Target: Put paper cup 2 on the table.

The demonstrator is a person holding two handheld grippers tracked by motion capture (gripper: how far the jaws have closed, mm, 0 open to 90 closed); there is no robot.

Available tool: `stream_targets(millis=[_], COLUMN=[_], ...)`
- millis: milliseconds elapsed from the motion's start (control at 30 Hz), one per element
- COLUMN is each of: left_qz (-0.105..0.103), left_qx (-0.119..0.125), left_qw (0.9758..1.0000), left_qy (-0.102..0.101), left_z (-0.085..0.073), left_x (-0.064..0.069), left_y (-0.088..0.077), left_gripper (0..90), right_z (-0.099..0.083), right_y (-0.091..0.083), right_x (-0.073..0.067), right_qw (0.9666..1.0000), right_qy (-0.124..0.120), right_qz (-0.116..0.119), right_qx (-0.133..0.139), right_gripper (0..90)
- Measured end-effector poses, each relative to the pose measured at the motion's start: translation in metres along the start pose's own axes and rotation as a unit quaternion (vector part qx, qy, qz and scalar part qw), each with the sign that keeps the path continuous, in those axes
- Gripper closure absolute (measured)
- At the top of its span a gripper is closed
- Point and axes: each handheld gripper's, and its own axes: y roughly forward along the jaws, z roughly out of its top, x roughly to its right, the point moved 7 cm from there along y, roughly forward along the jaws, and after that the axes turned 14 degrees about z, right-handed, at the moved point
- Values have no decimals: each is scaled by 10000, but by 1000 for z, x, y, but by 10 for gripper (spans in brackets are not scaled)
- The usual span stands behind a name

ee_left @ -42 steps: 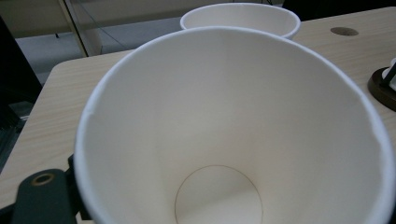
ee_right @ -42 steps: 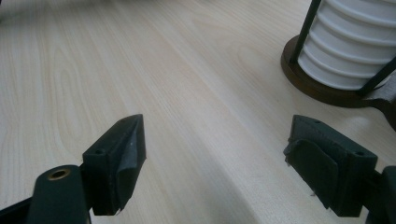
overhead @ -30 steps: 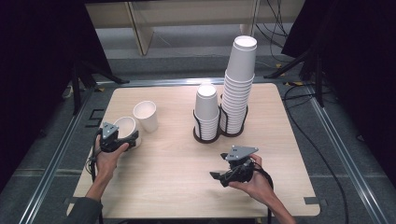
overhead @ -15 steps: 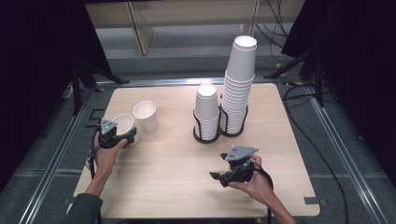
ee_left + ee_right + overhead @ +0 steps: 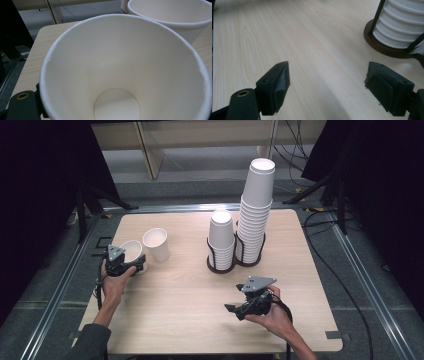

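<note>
My left gripper [image 5: 137, 265] sits at the table's left edge, shut on a white paper cup [image 5: 131, 249]. In the left gripper view this cup [image 5: 120, 62] is seen from above and is empty, with one black finger [image 5: 23, 106] against its outer wall at the lower left. A second empty cup [image 5: 156, 244] [image 5: 172, 15] stands just beside it, to the right in the high view. My right gripper [image 5: 232, 310] [image 5: 327, 87] is held low over the table's front right. Its jaws are open with nothing but bare wood between them.
A dark wire holder [image 5: 235, 265] at the table's middle back carries a short stack of cups [image 5: 221, 240] and a tall stack [image 5: 257, 205]; its base [image 5: 384, 48] lies ahead of the right gripper. The wooden table [image 5: 175, 320] has metal rails along both sides.
The left gripper and its cup have edged a touch away from the person. The right gripper has kept still.
</note>
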Motion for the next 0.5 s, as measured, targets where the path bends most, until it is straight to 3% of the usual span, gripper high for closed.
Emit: stream_targets(millis=[300, 500], left_qz=[-40, -10], left_qx=[-78, -41], left_qw=[9999, 10000], left_qy=[125, 86], left_z=[1, 1], left_x=[4, 4], left_y=[3, 5], left_gripper=[141, 132], right_z=[0, 0], right_y=[0, 0], right_x=[0, 0], right_qw=[10000, 10000], right_qy=[-5, 4], right_qz=[19, 16], right_qx=[-2, -2], right_gripper=[203, 203])
